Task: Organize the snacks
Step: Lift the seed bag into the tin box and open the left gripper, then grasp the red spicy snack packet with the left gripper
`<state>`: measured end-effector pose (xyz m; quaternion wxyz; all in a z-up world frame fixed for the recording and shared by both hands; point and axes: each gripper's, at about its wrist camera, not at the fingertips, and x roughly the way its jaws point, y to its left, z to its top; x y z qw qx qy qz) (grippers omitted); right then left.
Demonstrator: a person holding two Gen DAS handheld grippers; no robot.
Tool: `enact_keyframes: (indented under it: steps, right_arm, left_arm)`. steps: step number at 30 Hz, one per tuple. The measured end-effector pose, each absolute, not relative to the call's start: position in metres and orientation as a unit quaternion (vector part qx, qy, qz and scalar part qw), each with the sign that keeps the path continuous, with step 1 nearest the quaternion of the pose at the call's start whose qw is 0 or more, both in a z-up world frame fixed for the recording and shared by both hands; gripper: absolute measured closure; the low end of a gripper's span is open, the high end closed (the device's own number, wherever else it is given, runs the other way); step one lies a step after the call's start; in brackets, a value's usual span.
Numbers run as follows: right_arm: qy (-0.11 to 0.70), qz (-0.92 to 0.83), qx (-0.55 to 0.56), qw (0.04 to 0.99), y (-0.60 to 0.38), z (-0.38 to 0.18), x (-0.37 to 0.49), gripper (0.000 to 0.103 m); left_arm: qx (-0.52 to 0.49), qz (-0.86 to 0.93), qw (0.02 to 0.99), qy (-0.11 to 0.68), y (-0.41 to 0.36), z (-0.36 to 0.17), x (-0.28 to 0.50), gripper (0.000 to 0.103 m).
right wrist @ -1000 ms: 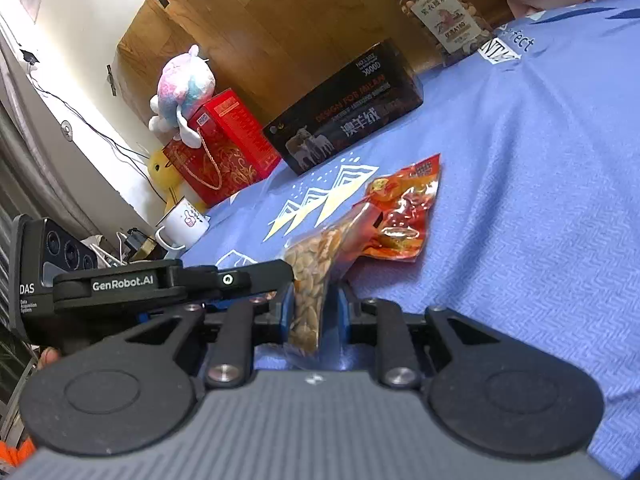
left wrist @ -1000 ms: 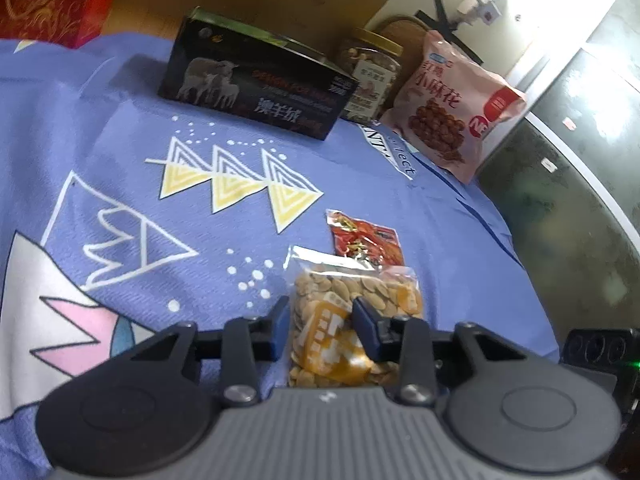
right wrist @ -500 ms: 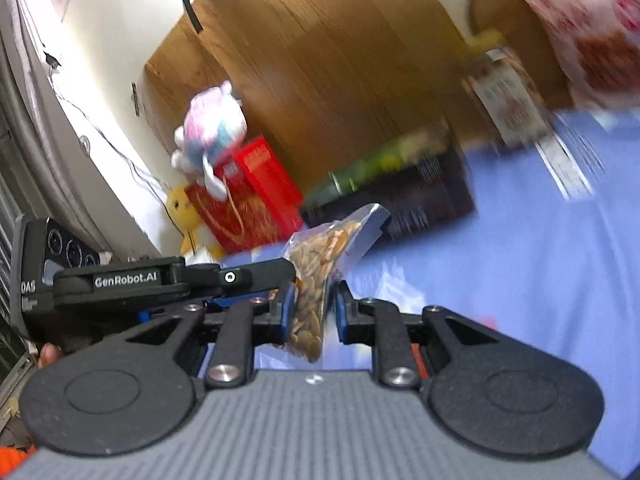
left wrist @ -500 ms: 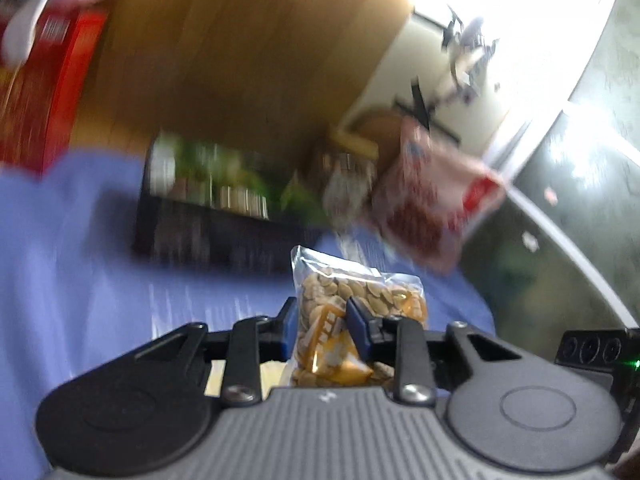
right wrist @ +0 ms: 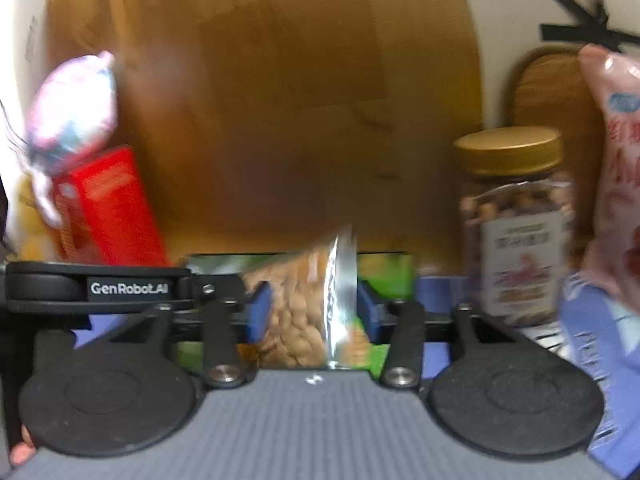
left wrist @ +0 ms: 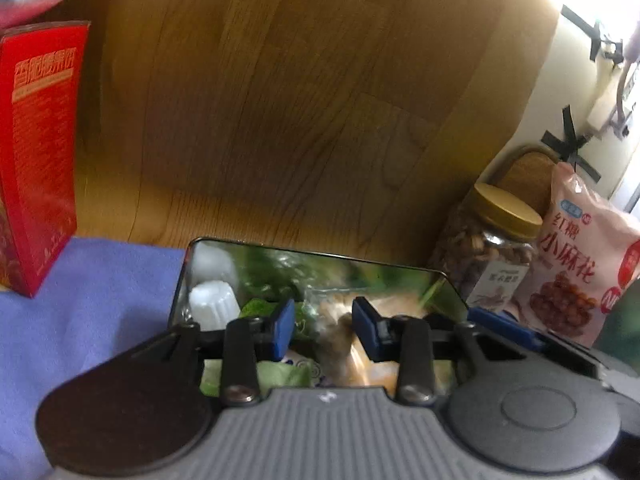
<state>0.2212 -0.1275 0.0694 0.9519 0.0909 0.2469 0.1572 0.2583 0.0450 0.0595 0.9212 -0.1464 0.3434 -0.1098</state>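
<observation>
Hovering over the open box (left wrist: 320,268), both grippers (left wrist: 323,334) (right wrist: 312,312) gape around the dropped nut packet (right wrist: 304,308); other snacks remain.

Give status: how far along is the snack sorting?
Done: snacks already lie in the open box. In hand: nut packet between the fingers of right gripper and left gripper, over the box; grip unclear through blur. Left: jar and pink bag outside.
</observation>
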Motion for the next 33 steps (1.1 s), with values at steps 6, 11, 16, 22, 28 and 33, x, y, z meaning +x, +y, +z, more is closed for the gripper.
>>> enact_keyframes:
  steps: [6, 11, 16, 22, 28, 33]
  right_arm:
    - [0.241, 0.152, 0.169, 0.944, -0.179, 0.062, 0.146, 0.037]
    - [0.305, 0.178, 0.250, 0.902, -0.215, 0.026, 0.055, 0.036]
    - [0.321, 0.175, 0.299, 0.881, -0.221, 0.007, -0.012, 0.037]
    - [0.308, 0.200, 0.296, 0.882, -0.200, 0.007, -0.028, 0.036]
    - [0.302, 0.211, 0.331, 0.869, -0.196, 0.001, -0.020, 0.042]
    - [0.303, 0.240, 0.383, 0.839, -0.207, -0.003, -0.024, 0.048]
  left_arm:
    - [-0.162, -0.128, 0.937, 0.284, 0.062, 0.086, 0.187, 0.061]
    - [-0.164, -0.213, 0.897, 0.351, 0.048, 0.066, 0.122, 0.059]
    - [-0.207, -0.280, 0.821, 0.452, 0.025, 0.020, 0.080, 0.059]
    - [-0.239, -0.264, 0.813, 0.460, 0.012, 0.004, 0.053, 0.067]
    - [-0.286, -0.239, 0.808, 0.455, 0.021, -0.005, 0.049, 0.074]
    - [-0.306, -0.235, 0.801, 0.458, 0.028, -0.007, 0.048, 0.077]
